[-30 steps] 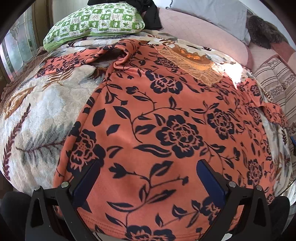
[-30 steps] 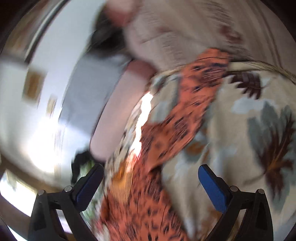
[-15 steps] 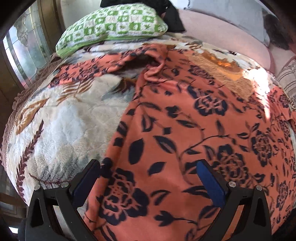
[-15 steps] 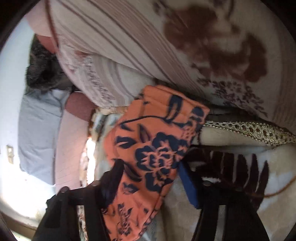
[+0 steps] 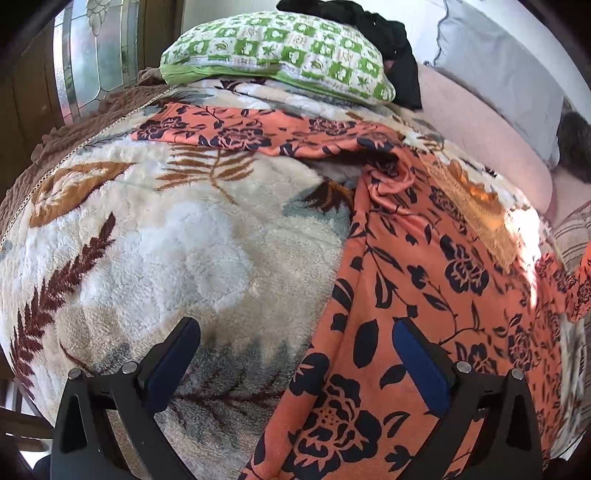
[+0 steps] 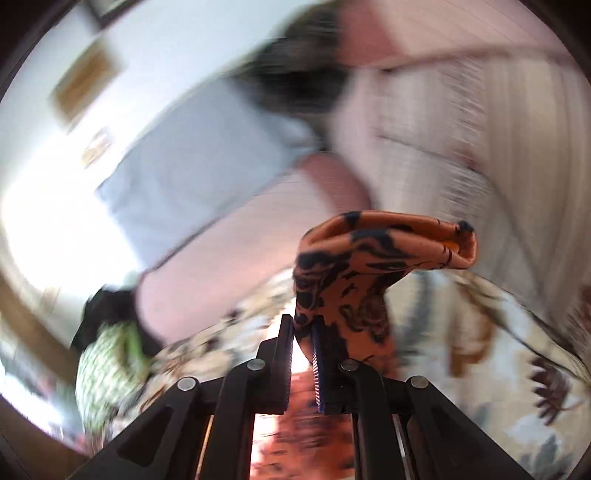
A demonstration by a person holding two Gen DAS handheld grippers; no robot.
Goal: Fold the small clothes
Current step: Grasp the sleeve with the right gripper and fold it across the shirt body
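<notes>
Garment: orange floral top, navy rose-and-leaf print. It lay spread flat over the right half of the bed in the left wrist view, its body running from the near edge toward the far right. One sleeve stretched leftward across the far part of the bed, just below the pillow. A bunched fold sat where that sleeve met the body.

Left gripper: jaws stood wide apart, holding nothing. It hovered over the near edge of the bed, the left finger above bare blanket, the right finger above the garment's left border.

Right gripper: jaws were drawn narrow and clamped on a piece of the orange floral top. The pinched cloth rose from between the blue pads and curled over to the right in a rolled lip. That view was heavily blurred; which part of the garment was held could not be told.

Bedding: plush cream blanket with brown and grey fern-leaf pattern, covering the bed under the garment.

Pillow: green-and-white checked pillow, at the far end of the bed.

Dark clothing: black heap, behind and right of the pillow.

Grey cushion: far right, against pink upholstery.
</notes>
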